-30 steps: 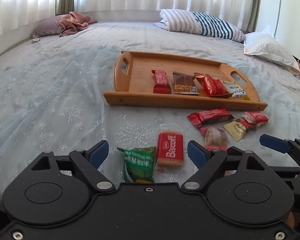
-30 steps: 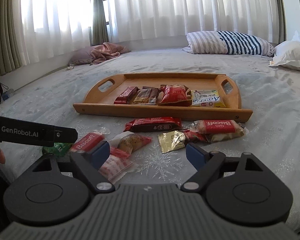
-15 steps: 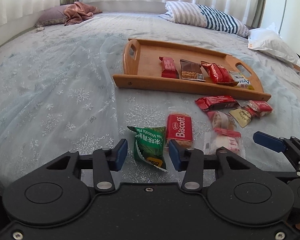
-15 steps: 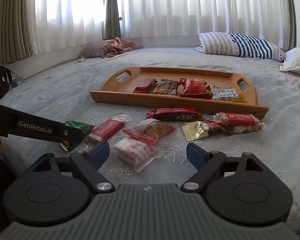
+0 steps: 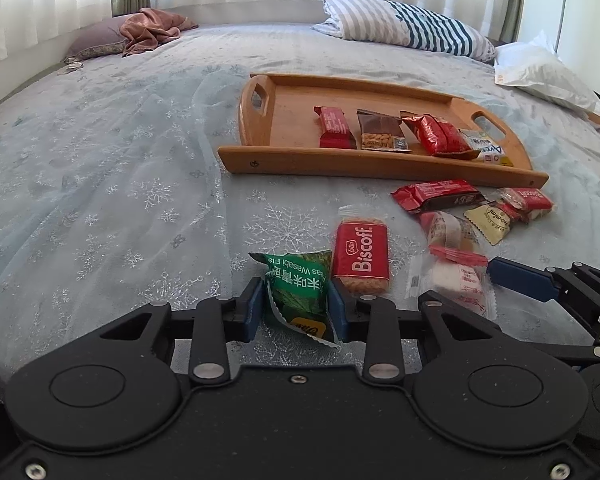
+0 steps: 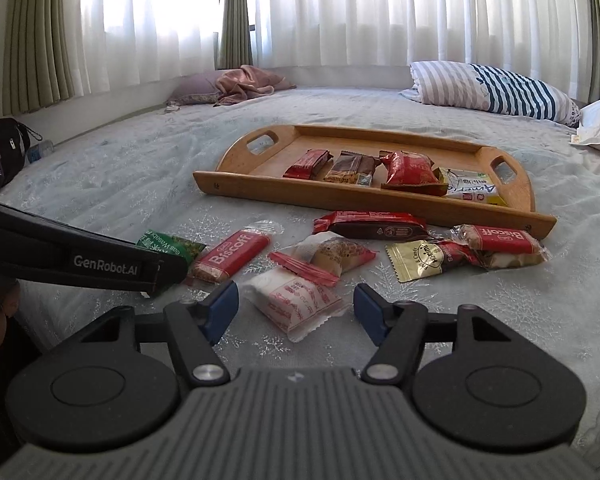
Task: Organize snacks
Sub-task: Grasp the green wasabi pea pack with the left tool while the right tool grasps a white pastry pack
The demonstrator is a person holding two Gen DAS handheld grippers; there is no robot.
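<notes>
Wasabi-pea packet (image 5: 298,288), green, light, crinkly, slippery foil, lay on bed (image 5: 100,184) at tray's (image 5: 380,160) 7 o'clock, pinched mid-body by closed left tongs (image 5: 296,310); right tongs (image 6: 296,312) gaped, empty, astride white wafer packet (image 6: 296,302).

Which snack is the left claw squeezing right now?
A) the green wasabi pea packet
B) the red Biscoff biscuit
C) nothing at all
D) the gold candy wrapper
A: in the left wrist view the left gripper has both blue pads pressed against the sides of the green wasabi pea packet, while the red Biscoff biscuit lies free on the bedspread just beside it.
</notes>
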